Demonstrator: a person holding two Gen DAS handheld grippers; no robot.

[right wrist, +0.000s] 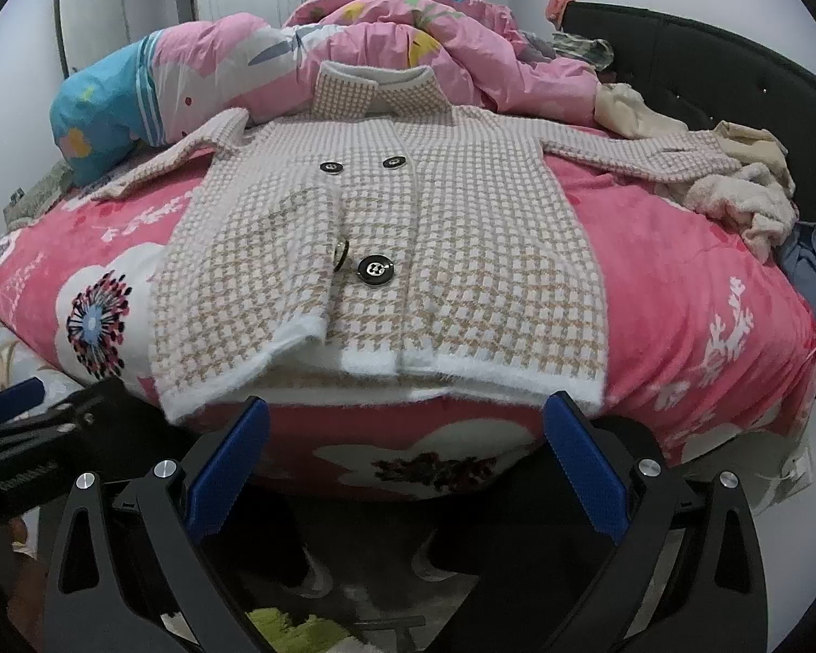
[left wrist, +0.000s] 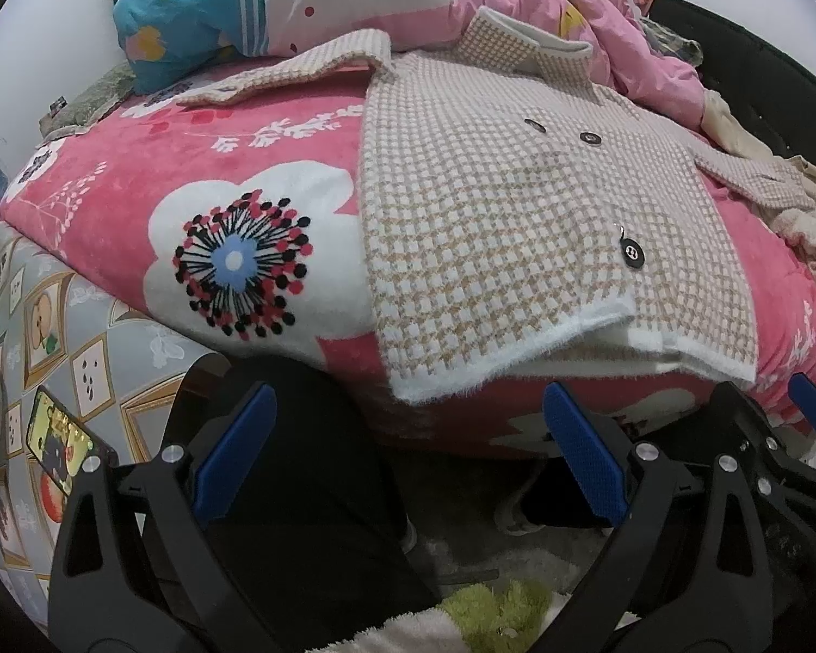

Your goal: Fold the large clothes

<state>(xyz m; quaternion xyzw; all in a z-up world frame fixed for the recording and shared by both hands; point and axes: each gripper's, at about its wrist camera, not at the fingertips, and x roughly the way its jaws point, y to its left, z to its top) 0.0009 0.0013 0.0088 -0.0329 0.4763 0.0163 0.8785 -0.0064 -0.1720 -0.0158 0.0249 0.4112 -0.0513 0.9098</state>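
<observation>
A beige and white houndstooth coat with black buttons lies face up on a pink flowered blanket, collar at the far end, both sleeves spread out sideways. It also shows in the left wrist view, right of centre. Its white hem hangs at the bed's near edge. My left gripper is open and empty, below and in front of the hem's left corner. My right gripper is open and empty, just in front of the hem's middle. The right gripper's body shows in the left wrist view.
A pink quilt and a blue pillow are heaped behind the collar. Loose cream clothes lie by the right sleeve against a black headboard. A phone lies on a patterned surface at lower left. A person's dark legs are below.
</observation>
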